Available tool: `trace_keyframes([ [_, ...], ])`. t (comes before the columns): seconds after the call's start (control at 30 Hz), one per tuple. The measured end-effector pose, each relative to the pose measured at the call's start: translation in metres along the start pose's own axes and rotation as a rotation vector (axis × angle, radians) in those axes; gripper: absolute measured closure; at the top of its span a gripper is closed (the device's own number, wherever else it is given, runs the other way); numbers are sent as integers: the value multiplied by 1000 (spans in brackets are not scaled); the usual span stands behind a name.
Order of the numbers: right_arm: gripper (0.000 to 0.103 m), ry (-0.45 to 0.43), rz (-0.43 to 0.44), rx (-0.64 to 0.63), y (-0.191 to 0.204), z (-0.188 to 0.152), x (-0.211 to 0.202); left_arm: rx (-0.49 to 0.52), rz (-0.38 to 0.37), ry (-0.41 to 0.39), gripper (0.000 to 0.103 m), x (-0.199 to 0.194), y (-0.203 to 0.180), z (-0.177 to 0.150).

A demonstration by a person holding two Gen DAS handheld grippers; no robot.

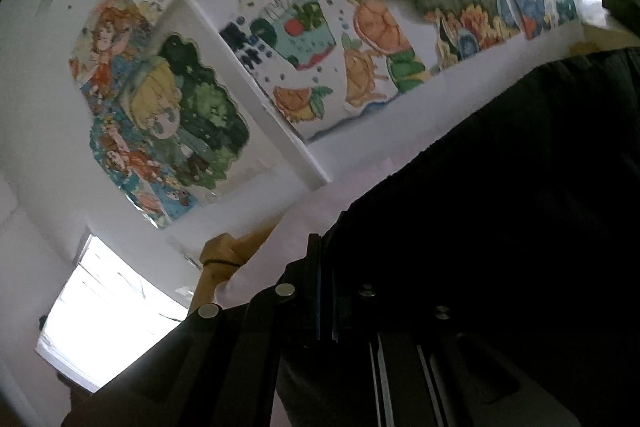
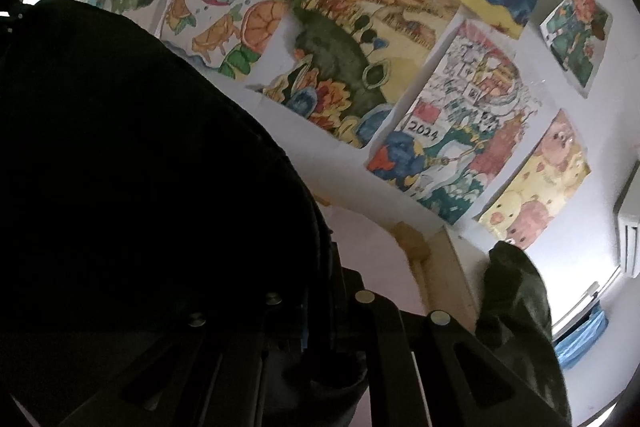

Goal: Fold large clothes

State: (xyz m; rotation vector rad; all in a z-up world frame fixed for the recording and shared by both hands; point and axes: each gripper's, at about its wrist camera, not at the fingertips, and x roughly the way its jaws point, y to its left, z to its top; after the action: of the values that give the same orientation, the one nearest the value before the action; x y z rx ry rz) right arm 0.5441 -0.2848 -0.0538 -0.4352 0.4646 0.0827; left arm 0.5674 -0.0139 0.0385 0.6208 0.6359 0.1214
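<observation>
Item 1, left gripper [image 1: 326,291]: I have its jaws pressed together on the near edge of the dark garment [image 1: 500,207]. The cloth runs from the pinch away to the right and fills that side of the left wrist view. Beyond it, far, a white wall [image 1: 48,147] with children's paintings [image 1: 168,123]; low on the left a bright window [image 1: 108,311]; just past the fingers a pale wooden post [image 1: 218,267].

Item 2, the garment in the right wrist view [image 2: 140,167]: it hangs as one black mass over the left half, spanning between my two grips, lifted clear rather than lying flat. No surface under it shows in either view.

Item 3, right gripper [image 2: 320,303]: jaws closed, pinching the garment's other edge where the cloth bunches into the fingers. To its right, a crumpled olive-green cloth [image 2: 516,311] stands near. Far right, a white wall unit [image 2: 628,235].

Item 4, hazards, as I judge them: each pinch takes only an edge, so a tug apart could pull the fabric free; I cannot see the landing spot, so the fold may set down crooked; the hanging cloth could snag the post.
</observation>
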Motion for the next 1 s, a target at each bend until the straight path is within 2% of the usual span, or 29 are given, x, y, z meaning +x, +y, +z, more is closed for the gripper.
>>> trace_keyframes([
  [0.17,95,19,9,-41,6,-6,17,33,1,17,100,16,-13,-9],
  [0.33,95,27,14,-49,11,-9,25,-25,-35,53,100,28,-11,-9],
  [0.53,87,46,25,-31,12,-13,34,-69,-45,44,98,34,-14,-11],
  [0.63,80,54,34,-1,11,-15,37,-83,-53,43,98,35,-15,-13],
  [0.77,42,60,39,55,6,-21,41,-116,-81,52,94,38,-12,-14],
  [0.8,39,65,46,69,4,-22,42,-130,-90,52,89,38,-10,-15],
  [0.87,36,80,71,110,-2,-26,45,-159,-107,47,72,37,-6,-15],
  [0.93,31,91,89,174,-11,-31,47,-189,-113,26,37,33,-3,-15],
  [1.0,26,89,104,214,-17,-34,47,-217,-94,4,23,27,1,-15],
])
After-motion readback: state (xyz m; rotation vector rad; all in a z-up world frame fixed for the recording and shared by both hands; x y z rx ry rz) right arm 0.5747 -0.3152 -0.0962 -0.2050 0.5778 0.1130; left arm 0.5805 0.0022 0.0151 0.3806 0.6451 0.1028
